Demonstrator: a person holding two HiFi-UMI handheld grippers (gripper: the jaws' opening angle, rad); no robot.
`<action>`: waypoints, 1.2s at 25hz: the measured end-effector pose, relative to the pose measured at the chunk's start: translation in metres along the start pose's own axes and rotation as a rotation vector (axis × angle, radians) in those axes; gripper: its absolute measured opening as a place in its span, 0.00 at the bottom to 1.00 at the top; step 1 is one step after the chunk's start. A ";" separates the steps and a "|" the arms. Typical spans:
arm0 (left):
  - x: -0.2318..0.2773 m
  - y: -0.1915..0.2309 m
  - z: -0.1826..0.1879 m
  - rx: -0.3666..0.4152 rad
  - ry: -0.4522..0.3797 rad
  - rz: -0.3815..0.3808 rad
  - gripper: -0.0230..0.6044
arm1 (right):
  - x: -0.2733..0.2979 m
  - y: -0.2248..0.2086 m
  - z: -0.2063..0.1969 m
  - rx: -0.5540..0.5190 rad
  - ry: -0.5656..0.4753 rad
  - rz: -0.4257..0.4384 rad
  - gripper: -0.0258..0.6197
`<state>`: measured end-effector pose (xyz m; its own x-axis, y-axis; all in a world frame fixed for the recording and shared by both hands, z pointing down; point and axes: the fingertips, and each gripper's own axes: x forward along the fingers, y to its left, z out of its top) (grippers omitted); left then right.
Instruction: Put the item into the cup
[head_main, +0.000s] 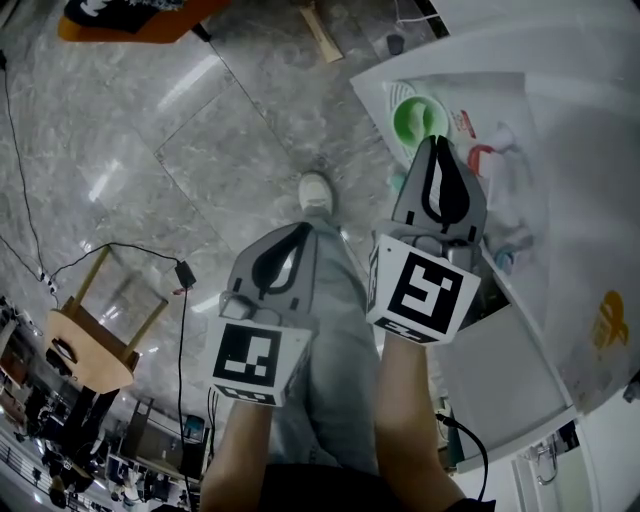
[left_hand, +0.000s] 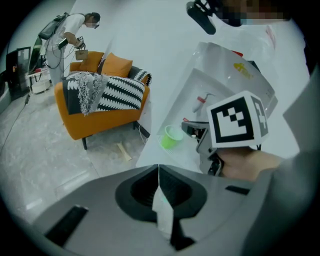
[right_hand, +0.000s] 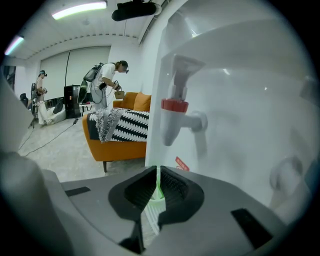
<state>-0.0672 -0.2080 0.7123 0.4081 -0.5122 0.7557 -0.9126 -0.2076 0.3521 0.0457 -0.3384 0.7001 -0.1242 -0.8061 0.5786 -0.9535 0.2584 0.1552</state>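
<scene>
Right gripper (right_hand: 157, 172) clamped on green cup (head_main: 412, 118) at the water dispenser (right_hand: 240, 100) | left gripper (left_hand: 159, 167) clenched, empty

Nothing legible to report, honestly. The marker cubes on the left gripper (head_main: 298, 232) and right gripper (head_main: 435, 150) only showed black-and-white square patterns, no letters or digits. The water dispenser (right_hand: 240, 100) had a small red sticker (right_hand: 182, 163) low on its front with some white print, way too tiny to read. The yellow-orange logo (head_main: 610, 320) on its side panel was just a blob, and I couldn't make out any brand.
</scene>
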 end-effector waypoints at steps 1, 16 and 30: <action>0.000 0.000 -0.002 0.000 0.004 0.004 0.06 | 0.000 0.000 -0.001 -0.001 0.001 0.003 0.06; -0.033 -0.003 0.000 0.039 -0.040 0.045 0.06 | -0.038 0.022 0.009 -0.012 -0.021 0.071 0.06; -0.142 -0.055 0.043 0.211 -0.189 0.042 0.06 | -0.171 0.031 0.064 -0.051 -0.088 0.122 0.06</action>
<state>-0.0755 -0.1597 0.5617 0.3763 -0.6664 0.6436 -0.9214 -0.3416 0.1851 0.0195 -0.2266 0.5543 -0.2644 -0.8098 0.5237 -0.9147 0.3826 0.1299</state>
